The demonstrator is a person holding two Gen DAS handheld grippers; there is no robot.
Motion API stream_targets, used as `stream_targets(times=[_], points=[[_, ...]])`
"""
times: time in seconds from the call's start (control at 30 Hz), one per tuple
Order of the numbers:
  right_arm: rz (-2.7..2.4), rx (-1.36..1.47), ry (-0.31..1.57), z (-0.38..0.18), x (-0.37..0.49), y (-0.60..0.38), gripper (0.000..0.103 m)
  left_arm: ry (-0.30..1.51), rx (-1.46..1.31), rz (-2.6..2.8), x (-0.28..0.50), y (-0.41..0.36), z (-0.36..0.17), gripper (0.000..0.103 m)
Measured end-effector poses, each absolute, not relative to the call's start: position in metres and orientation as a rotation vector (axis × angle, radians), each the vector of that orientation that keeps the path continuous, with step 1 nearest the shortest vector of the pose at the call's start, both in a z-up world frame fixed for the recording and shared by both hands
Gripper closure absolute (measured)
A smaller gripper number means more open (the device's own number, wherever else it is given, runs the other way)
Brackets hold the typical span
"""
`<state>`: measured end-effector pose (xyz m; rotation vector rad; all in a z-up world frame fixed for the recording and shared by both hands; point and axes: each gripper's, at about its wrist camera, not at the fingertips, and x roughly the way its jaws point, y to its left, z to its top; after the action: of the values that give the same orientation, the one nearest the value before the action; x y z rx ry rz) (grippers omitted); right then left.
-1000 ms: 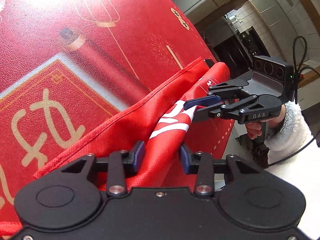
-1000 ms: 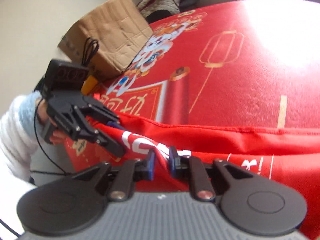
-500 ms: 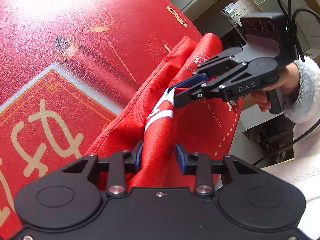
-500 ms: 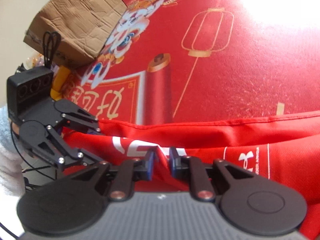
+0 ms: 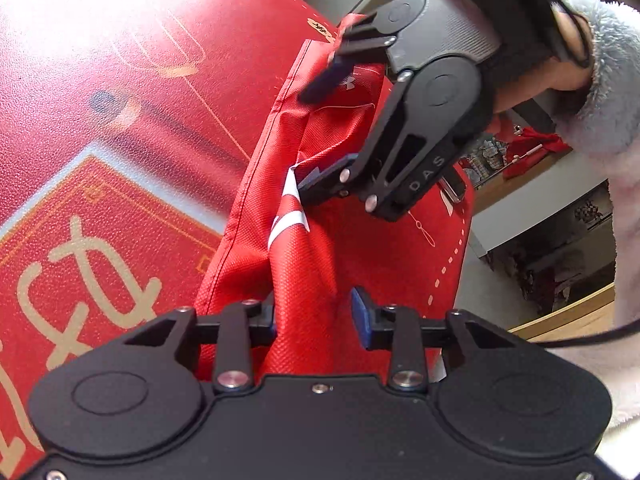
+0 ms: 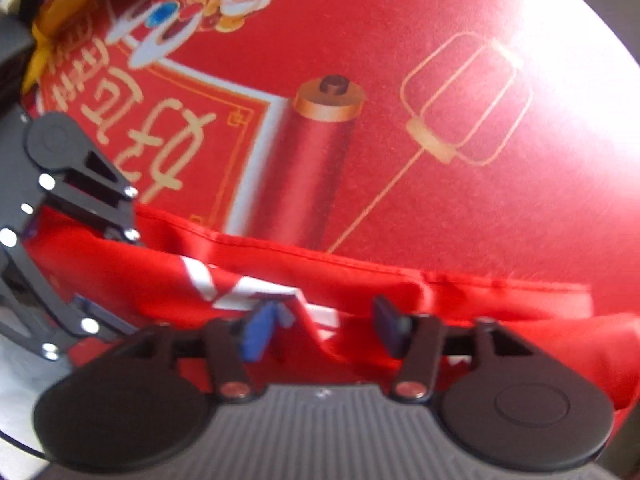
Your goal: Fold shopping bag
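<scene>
So the red shopping bag (image 5: 296, 248) lies bunched along the near edge of the red festive tablecloth (image 5: 120, 128), only partly folded. The left gripper (image 5: 314, 312) has a raised ridge of the bag between its part-open jaws. Right of it, the right gripper (image 5: 320, 128) is opening, fabric slack beneath; flattening and further folds remain

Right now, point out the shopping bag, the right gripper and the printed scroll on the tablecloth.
shopping bag (image 5: 304, 264): left wrist view, bunched red fabric.
right gripper (image 6: 322, 320): right wrist view, midway between opening fingers.
printed scroll (image 6: 312, 168): right wrist view, rolled red body.
</scene>
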<state>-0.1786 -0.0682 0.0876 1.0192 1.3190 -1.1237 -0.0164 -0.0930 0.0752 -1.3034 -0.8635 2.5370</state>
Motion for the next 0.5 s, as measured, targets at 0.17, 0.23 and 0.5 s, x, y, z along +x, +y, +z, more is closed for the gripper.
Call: stream_targets(times=[0.17, 0.23, 0.5], points=[[-1.108, 0.983, 1.328, 0.082, -0.176, -0.063, 0.001, -0.847, -1.282, 2.559, -0.012, -0.088, 0.075, 0.069], [-1.100, 0.933, 1.347, 0.080, -0.170, -0.060, 0.001, -0.845, -1.297, 2.559, -0.015, -0.086, 0.077, 0.068], [-1.073, 0.845, 1.352, 0.072, -0.165, -0.050, 0.001, -0.693, -1.313, 2.706, 0.003, -0.063, 0.108, 0.055]])
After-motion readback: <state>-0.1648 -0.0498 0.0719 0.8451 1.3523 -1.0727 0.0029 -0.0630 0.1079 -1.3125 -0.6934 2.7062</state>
